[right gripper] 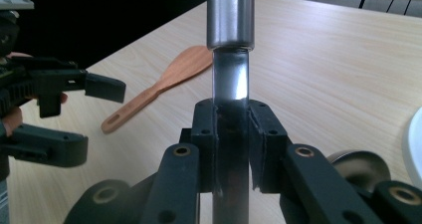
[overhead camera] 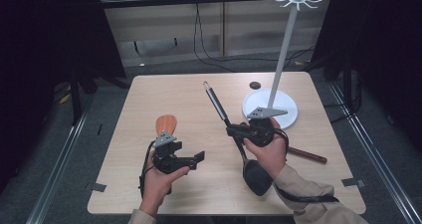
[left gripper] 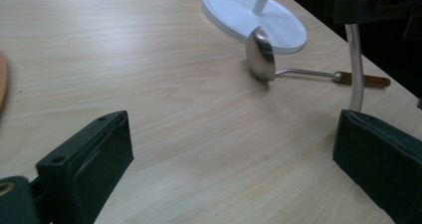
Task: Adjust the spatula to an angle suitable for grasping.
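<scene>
Clamping the shaft of a long black-headed steel utensil, the right gripper is holding it tilted above the pale wooden table. The left gripper is hovering low, jaws spread wide and empty, with a wooden spatula lying beyond it.

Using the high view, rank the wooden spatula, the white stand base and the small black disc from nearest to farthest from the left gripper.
1. Wooden spatula: just beyond the left gripper, on the table's left half.
2. White stand base: across the table to the right, past the right gripper.
3. Small black disc: near the far edge, behind the base.
</scene>
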### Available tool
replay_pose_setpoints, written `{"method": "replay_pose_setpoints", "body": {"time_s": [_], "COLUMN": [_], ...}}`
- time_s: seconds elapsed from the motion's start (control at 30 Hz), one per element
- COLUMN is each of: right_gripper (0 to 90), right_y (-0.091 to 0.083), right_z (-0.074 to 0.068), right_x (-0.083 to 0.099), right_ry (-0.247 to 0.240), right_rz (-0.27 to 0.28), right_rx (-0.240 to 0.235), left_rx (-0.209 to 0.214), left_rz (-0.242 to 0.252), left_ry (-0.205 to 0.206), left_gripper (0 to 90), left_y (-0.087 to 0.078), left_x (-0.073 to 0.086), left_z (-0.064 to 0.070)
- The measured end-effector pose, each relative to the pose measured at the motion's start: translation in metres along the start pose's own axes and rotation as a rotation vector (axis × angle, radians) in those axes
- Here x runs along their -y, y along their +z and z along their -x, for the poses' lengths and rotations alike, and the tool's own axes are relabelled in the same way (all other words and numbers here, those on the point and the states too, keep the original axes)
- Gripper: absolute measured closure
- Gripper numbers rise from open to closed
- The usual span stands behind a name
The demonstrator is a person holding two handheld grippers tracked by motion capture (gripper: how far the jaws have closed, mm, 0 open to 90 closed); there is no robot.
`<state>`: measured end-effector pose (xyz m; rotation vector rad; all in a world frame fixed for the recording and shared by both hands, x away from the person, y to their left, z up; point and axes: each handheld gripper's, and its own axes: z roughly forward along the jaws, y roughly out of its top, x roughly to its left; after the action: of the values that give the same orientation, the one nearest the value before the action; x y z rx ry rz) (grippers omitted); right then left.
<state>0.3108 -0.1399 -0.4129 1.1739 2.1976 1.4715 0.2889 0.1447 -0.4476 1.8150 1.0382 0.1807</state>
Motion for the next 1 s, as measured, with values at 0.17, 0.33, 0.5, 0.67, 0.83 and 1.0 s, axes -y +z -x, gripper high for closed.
{"method": "replay_pose_setpoints", "body": {"time_s": [0.17,0.33,0.5,0.67,0.83,1.0], "right_gripper": [76.2,76.2,76.2,76.2,76.2,76.2], "right_y": [-0.007,-0.012,-0.016,-0.019,-0.021,-0.023], "right_z": [0.002,0.002,0.004,0.006,0.006,0.005], "right_x": [-0.003,-0.007,-0.008,-0.009,-0.011,-0.012], "right_ry": [0.014,0.023,0.023,0.03,0.035,0.032], "right_rz": [0.036,0.053,0.068,0.073,0.094,0.111], "right_rx": [0.003,0.0,-0.004,0.002,0.009,0.02], "left_rx": [0.033,0.073,0.123,0.184,0.241,0.247], "left_rz": [0.029,0.043,0.068,0.106,0.129,0.131], "left_ry": [0.012,0.024,0.04,0.035,-0.023,-0.064], "left_gripper": [6.3,14.6,27.3,33.4,38.0,46.6], "left_y": [0.008,0.021,0.036,0.047,0.054,0.06], "left_x": [-0.004,-0.01,-0.019,-0.025,-0.029,-0.031], "left_z": [0.01,0.024,0.038,0.048,0.056,0.06]}}
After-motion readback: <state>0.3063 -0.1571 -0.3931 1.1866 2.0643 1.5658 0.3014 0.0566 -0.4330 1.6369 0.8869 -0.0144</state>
